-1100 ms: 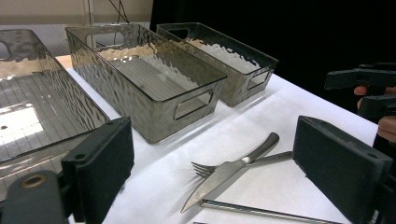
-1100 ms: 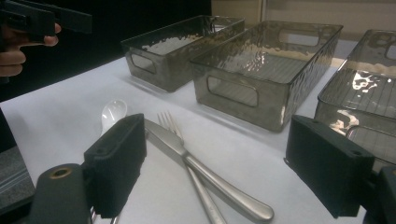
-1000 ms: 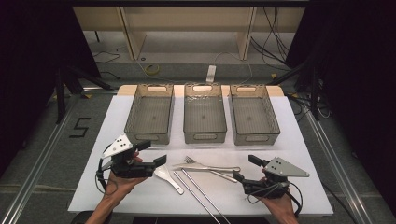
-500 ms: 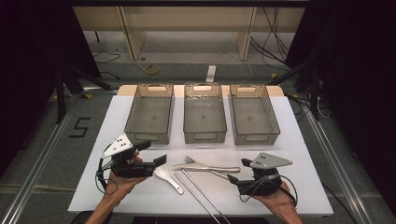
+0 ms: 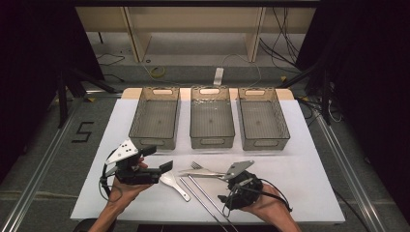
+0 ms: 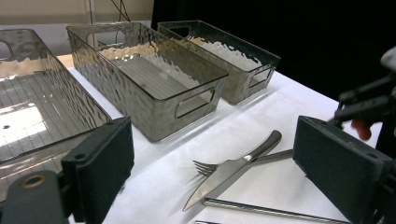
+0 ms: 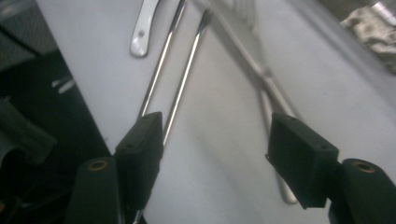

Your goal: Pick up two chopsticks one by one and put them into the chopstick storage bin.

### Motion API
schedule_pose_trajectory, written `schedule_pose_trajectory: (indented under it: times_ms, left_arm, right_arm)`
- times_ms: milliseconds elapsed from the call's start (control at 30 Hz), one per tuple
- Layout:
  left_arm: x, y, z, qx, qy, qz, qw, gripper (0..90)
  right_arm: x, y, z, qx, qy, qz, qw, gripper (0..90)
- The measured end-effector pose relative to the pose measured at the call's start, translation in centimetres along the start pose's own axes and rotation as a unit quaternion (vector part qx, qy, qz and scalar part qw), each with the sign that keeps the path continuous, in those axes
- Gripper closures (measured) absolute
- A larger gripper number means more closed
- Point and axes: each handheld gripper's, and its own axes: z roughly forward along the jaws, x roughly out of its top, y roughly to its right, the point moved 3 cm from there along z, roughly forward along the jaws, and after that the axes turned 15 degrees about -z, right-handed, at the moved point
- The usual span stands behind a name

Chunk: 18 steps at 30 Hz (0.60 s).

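A: Where is the right gripper [image 7: 212, 144], and how do its jaws stand?

B: Low over the white table [image 5: 309, 188], near its front edge, jaws wide apart with nothing between them but bare cloth. One jaw sits over the two chopsticks [image 7: 180, 70]; the other sits over the handles of the fork [image 7: 247, 51] and the knife [image 5: 203, 173].

A: And in the high view?

B: The right gripper [image 5: 231, 181] points left and away from the person, tilted down, right beside the cutlery. The chopsticks [image 5: 200, 193] run diagonally from mid-table toward the front edge. The fork [image 5: 196, 166] and knife lie crossed, just beyond them.

A: The left gripper?

B: The left gripper [image 5: 162, 162] is held above the table, left of the cutlery, jaws also apart and holding nothing. A white spoon [image 5: 175, 186] lies just beside it, nearer the front edge.

A: What does its own camera see?

B: Between its pads, the knife [image 6: 229, 175] lies on top of the fork [image 6: 205, 167], one chopstick [image 6: 275, 211] in front.

A: Beyond that?

B: Three clear bins [image 5: 212, 116] in a row across the far half of the table, side by side.
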Motion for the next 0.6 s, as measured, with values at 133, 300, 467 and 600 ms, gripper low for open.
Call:
schedule_pose_trajectory:
  times_ms: [133, 300, 467, 600]
  left_arm:
    - [0.0, 0.0, 0.0, -0.001, 0.001, -0.001, 1.0000, 12.0]
    - [0.0, 0.1, 0.0, -0.001, 0.001, 0.000, 1.0000, 12.0]
    - [0.0, 0.1, 0.0, 0.000, 0.000, 0.002, 1.0000, 12.0]
    - [0.0, 0.1, 0.0, 0.000, 0.000, 0.002, 1.0000, 12.0]
  right_arm:
    - [0.5, -0.8, 1.4, 0.027, -0.034, -0.017, 0.9989, 46.0]
    - [0.5, -1.0, 2.0, 0.041, -0.046, -0.019, 0.9979, 50.8]
    - [0.6, -1.3, 3.0, 0.057, -0.062, -0.024, 0.9962, 58.4]
    - [0.7, -1.5, 3.3, 0.065, -0.076, -0.024, 0.9947, 61.8]
